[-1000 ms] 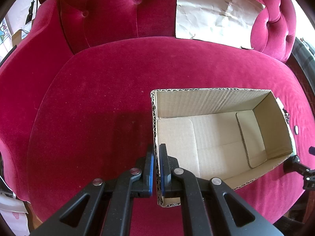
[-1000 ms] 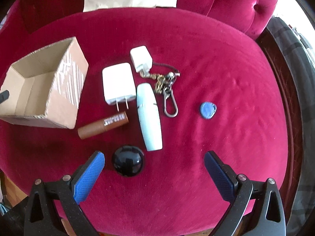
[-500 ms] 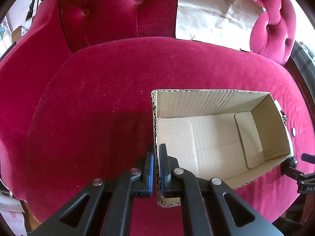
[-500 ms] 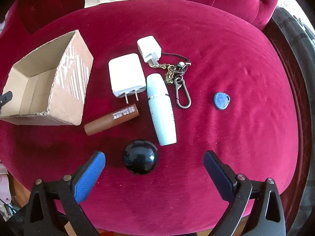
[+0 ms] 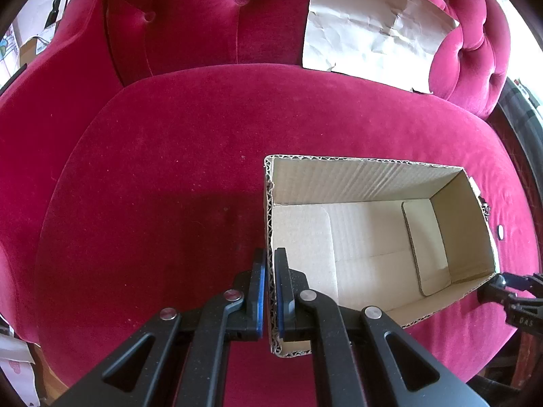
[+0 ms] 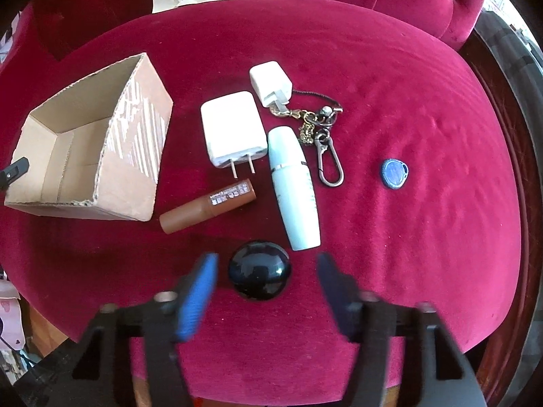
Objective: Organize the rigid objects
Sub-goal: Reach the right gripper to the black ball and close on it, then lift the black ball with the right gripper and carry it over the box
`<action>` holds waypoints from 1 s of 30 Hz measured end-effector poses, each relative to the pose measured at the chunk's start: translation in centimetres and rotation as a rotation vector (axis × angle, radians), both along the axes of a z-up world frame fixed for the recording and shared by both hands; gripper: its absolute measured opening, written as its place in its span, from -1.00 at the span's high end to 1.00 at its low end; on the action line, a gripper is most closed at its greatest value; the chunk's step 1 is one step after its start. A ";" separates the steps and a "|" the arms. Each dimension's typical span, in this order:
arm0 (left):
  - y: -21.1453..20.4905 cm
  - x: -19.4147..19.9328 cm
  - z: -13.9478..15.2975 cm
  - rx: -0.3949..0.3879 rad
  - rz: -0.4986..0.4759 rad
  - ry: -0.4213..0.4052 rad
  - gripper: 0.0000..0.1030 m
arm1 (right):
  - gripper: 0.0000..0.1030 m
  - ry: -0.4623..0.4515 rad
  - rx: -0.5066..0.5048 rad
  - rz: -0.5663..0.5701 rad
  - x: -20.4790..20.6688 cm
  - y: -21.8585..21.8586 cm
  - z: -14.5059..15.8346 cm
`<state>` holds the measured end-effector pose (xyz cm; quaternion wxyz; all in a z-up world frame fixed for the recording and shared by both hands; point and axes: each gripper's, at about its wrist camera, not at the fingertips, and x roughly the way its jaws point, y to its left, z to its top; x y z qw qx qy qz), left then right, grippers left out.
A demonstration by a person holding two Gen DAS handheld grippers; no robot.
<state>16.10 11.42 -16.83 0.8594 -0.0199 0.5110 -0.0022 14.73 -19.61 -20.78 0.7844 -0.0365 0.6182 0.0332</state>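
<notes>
In the left wrist view, the left gripper [image 5: 268, 291] is clamped on the near wall of the box [image 5: 366, 173], one pad outside and one inside the cardboard, so it looks to be steadying the box on the red seat [image 5: 169, 169]. The box is open at the top and nothing lies in it; only its bare floor flaps show. A crumpled sheet of paper [image 5: 366, 30] leans on the seat back behind. At the far right edge, black parts of the other gripper peek in past the box corner. In the right wrist view, the right gripper [image 6: 264, 281] points down at the ball [image 6: 259, 269], a glossy dark sphere that sits between its fingers [image 6: 200, 291]. The jaws have just been closing in from wide and show blurred; a gap still stands on each side of the ball, so they do not yet press on it. Beyond the ball lie the brown tube [image 6: 207, 210], the pale bottle [image 6: 295, 190], the big charger [image 6: 232, 129], the small charger [image 6: 270, 83], the keyring [image 6: 319, 135] and, well apart to the right, the blue tag [image 6: 393, 173]. All seven things are still on the seat, beside the box. By my reading the sorting has barely begun: the ball is the first pick, and every piece still has to go in.
</notes>
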 end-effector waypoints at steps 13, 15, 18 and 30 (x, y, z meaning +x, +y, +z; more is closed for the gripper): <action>0.0 0.1 0.1 -0.005 0.001 0.000 0.91 | 0.23 -0.009 -0.012 0.021 0.1 0.7 0.9; 0.0 0.1 0.1 -0.004 0.000 -0.002 0.91 | 0.23 -0.014 -0.012 0.021 0.1 0.6 1.2; 0.0 0.1 0.1 -0.004 0.000 -0.002 0.91 | 0.23 -0.031 -0.005 0.022 -0.1 0.6 1.9; 0.1 0.1 0.1 -0.004 0.001 -0.003 0.91 | 0.23 -0.130 -0.023 0.022 -0.3 0.3 5.7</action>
